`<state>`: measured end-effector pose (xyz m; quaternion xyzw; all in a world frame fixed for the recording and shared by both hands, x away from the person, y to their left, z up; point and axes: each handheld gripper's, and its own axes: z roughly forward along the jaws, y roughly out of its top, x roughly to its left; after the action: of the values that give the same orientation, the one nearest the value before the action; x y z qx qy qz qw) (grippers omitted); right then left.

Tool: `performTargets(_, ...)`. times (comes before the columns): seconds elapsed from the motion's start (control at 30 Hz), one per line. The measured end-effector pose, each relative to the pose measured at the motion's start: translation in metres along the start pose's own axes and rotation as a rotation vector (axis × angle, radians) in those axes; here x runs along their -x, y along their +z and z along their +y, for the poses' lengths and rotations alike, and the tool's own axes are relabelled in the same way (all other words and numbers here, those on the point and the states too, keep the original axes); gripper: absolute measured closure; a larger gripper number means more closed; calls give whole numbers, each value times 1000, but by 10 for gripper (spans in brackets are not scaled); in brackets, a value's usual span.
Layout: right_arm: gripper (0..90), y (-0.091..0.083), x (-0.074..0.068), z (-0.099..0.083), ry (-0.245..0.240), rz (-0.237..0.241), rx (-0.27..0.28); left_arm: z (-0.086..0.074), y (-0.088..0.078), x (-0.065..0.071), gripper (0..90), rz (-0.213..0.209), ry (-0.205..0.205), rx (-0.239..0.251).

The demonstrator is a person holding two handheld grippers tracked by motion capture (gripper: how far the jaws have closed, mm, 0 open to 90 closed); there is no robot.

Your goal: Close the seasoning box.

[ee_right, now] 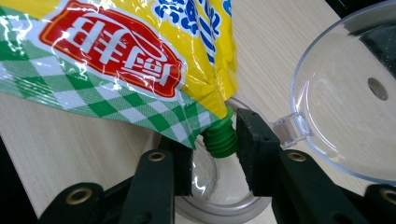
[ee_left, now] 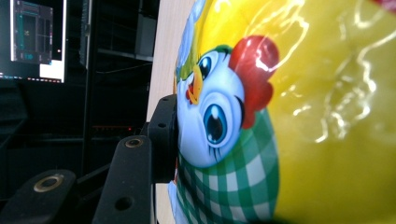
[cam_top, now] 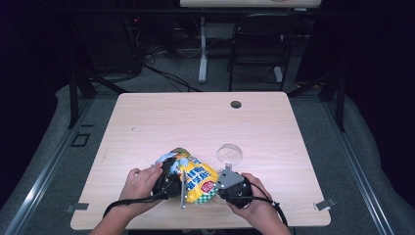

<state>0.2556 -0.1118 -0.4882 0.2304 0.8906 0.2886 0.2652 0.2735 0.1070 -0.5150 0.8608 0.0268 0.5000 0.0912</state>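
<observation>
A yellow snack-sauce pouch (cam_top: 196,177) with a cartoon chick, a green check pattern and a red label lies tilted near the table's front edge, between my two hands. My left gripper (cam_top: 170,174) is shut on the pouch's body. In the left gripper view one black pad (ee_left: 166,135) presses against the pouch (ee_left: 289,116), and the other pad is hidden behind it. My right gripper (ee_right: 217,140) is shut on the pouch's green screw cap (ee_right: 219,136), with its pads on either side. The cap hangs over a clear round dish (ee_right: 224,198).
A clear round plastic lid (cam_top: 230,154) with a small tab lies on the wooden table (cam_top: 205,122) just beyond the right gripper (cam_top: 224,180). A cable hole (cam_top: 236,104) is near the far edge. A chair and desk legs stand behind the table.
</observation>
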Motion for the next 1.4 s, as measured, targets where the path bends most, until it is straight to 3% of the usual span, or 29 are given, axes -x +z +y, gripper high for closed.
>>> performTargets(1.4, 689, 0, 1, -2, 13, 6, 25, 8, -8, -9, 584, 95, 117, -28)
